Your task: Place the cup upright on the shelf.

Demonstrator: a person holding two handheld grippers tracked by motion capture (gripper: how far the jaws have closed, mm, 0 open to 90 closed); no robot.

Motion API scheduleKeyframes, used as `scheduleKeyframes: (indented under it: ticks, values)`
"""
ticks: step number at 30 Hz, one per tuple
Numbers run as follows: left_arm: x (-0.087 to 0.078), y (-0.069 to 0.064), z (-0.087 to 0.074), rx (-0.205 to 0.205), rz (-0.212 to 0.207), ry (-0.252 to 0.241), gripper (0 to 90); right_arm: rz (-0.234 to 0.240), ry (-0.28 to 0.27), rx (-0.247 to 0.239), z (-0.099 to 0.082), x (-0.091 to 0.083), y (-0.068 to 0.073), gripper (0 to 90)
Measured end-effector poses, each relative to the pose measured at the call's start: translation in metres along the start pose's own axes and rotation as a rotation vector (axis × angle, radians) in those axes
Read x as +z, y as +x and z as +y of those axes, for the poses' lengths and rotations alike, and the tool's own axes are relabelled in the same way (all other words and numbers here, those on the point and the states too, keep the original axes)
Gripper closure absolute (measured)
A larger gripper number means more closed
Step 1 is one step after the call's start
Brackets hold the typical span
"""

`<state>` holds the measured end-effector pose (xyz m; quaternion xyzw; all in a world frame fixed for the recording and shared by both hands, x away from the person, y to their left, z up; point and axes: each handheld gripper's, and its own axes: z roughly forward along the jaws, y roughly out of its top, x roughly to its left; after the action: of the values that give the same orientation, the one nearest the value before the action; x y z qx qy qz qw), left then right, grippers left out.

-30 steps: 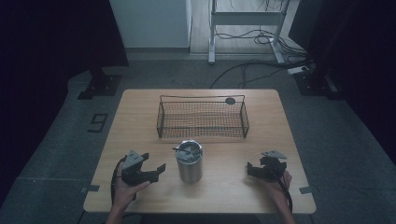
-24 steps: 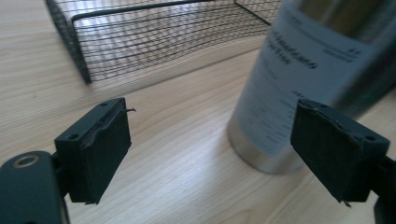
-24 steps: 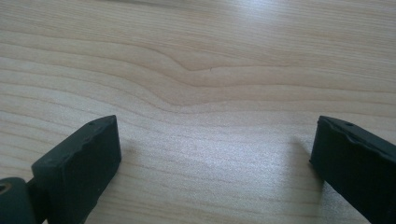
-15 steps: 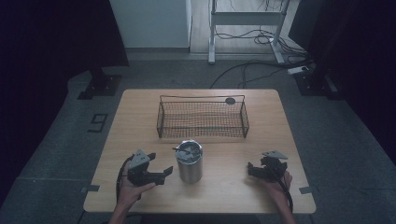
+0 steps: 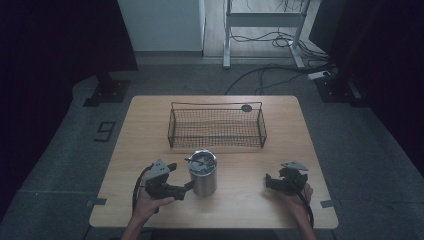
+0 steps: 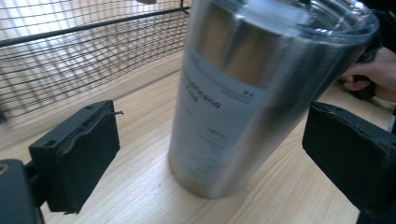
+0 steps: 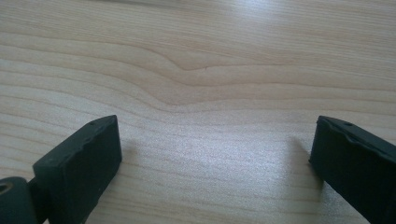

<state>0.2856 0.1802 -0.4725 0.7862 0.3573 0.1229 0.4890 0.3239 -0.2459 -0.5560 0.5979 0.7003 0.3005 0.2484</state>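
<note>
A steel tumbler (image 5: 203,173) stands upright near the table's front middle, with a dark utensil handle poking from its top. My left gripper (image 5: 187,188) is open just left of it, jaws reaching toward its lower side. In the left gripper view the tumbler (image 6: 243,98) stands between and just beyond the two spread pads (image 6: 79,154), apart from both. My right gripper (image 5: 270,182) rests open on the table at the front right; its view has bare wood (image 7: 201,93) between the wide-apart pads (image 7: 79,172).
A black wire basket (image 5: 216,125) stands behind the tumbler across the table's middle. A small dark disc (image 5: 246,108) lies behind the basket's right end. The table's front edge (image 5: 215,226) runs just below both hands. Cables trail from each gripper.
My left gripper has moved right toward the tumbler, its jaws now reaching the tumbler's side. The right gripper has stayed put.
</note>
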Motion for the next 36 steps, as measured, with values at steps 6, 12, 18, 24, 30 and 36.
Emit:
scheduleKeyframes:
  ticks: [6, 12, 18, 24, 30, 36]
  values:
    - [0.007, -0.005, 0.004, 0.003, -0.013, 0.001, 3.6, 0.000, 0.000, 0.001, 0.000, 0.000, 0.000, 1.8]
    - [0.013, -0.008, 0.007, 0.008, -0.039, 0.002, 1.6, 0.000, 0.000, 0.001, 0.000, 0.000, 0.000, 1.8]
    - [0.019, -0.012, 0.010, 0.015, -0.050, 0.008, 1.0, -0.002, 0.000, 0.002, 0.000, 0.000, 0.000, 1.8]
    - [0.026, -0.015, 0.014, 0.027, -0.053, 0.014, 0.2, -0.003, 0.000, 0.003, 0.000, 0.000, 0.000, 1.8]
    - [0.035, -0.017, 0.019, 0.033, -0.059, 0.019, 0.0, -0.003, 0.001, 0.003, 0.000, 0.000, 0.000, 1.9]
    - [0.044, -0.019, 0.022, 0.038, -0.052, 0.013, 0.0, -0.003, 0.000, 0.003, 0.000, 0.000, 0.000, 1.8]
